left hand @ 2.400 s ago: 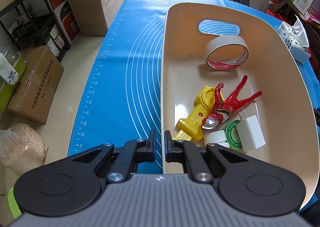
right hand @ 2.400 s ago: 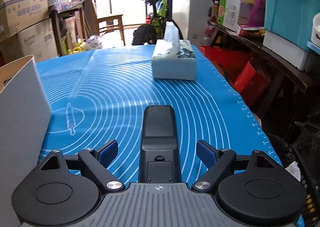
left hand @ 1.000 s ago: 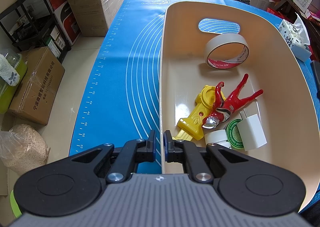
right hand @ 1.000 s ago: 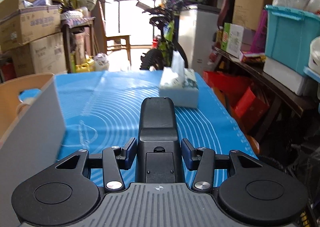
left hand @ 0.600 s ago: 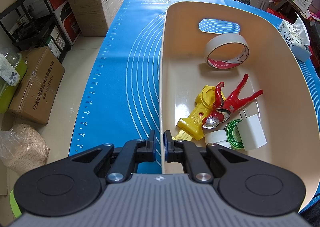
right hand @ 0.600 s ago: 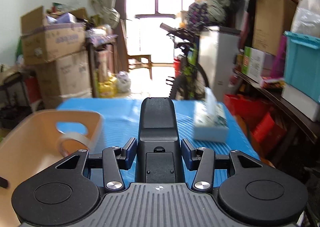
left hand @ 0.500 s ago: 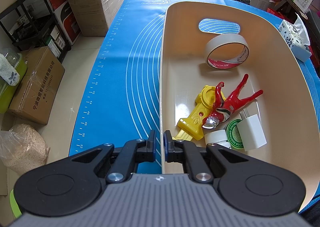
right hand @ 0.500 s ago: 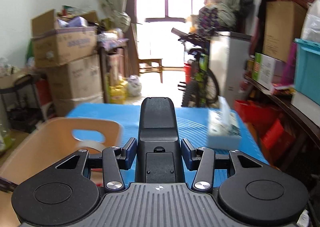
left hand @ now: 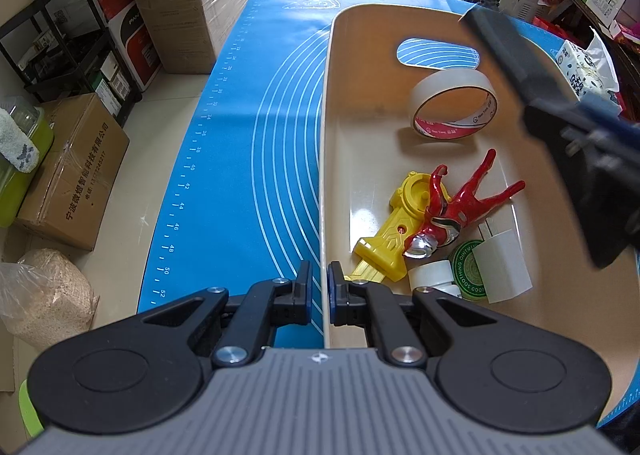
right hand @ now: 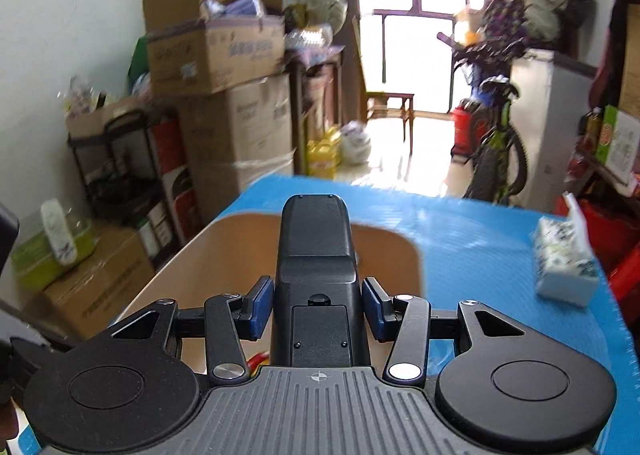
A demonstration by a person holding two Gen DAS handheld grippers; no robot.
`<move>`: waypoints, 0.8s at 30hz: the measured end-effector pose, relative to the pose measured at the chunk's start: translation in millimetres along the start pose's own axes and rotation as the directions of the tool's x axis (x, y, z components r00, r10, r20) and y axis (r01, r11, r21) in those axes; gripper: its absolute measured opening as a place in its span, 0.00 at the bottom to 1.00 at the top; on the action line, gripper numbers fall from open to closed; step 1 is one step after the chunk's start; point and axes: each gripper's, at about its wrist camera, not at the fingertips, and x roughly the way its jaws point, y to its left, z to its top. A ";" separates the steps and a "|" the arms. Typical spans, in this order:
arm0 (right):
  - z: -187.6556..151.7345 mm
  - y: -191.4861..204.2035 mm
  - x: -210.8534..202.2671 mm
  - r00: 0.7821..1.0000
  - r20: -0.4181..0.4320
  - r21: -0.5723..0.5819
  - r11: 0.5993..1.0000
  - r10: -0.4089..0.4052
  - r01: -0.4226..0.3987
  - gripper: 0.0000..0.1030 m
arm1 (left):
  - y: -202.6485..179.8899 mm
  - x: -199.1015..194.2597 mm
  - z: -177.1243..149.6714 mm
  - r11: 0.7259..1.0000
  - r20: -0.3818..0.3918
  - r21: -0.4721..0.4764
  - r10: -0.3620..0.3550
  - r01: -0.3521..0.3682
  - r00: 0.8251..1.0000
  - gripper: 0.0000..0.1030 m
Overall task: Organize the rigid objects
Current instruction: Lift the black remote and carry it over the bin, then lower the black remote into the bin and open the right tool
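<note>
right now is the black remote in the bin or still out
Still out. The right gripper holds the remote in the air over the bin; in the left wrist view it hangs above the tape.

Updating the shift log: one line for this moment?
left gripper: clamps bin wall | right gripper: holds black remote over bin

The beige bin [left hand: 326, 103] is holding one roll of tape [left hand: 454, 105], one yellow toy [left hand: 394, 233], one red figure [left hand: 452, 207], one white charger [left hand: 502, 265], one green tin [left hand: 466, 269] and one small white jar [left hand: 430, 275], while one black remote [right hand: 316, 279] is hanging over it.
</note>
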 end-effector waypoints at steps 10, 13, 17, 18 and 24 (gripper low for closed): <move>-17.7 20.4 31.5 0.984 -0.180 -0.032 0.999 0.004 -0.010 0.52 | 0.0 0.0 -0.1 1.000 0.000 0.000 0.001 -0.001 1.000 0.10; -17.4 24.1 40.3 0.970 -0.243 -0.046 0.999 0.004 -0.016 0.52 | 0.1 -0.1 0.0 1.000 0.000 0.001 0.001 -0.001 1.000 0.10; -20.9 25.0 45.2 0.953 -0.302 -0.057 0.998 -0.006 -0.011 0.52 | 0.0 -0.1 0.0 1.000 0.000 0.001 0.001 -0.001 1.000 0.10; -21.0 24.7 45.2 0.953 -0.304 -0.058 0.998 -0.006 -0.012 0.52 | 0.1 -0.1 -0.1 1.000 0.000 0.001 0.001 -0.001 1.000 0.10; -19.6 20.8 40.9 0.957 -0.291 -0.035 0.999 0.000 -0.011 0.60 | 0.1 -0.6 -0.1 1.000 0.000 0.002 0.001 -0.001 1.000 0.10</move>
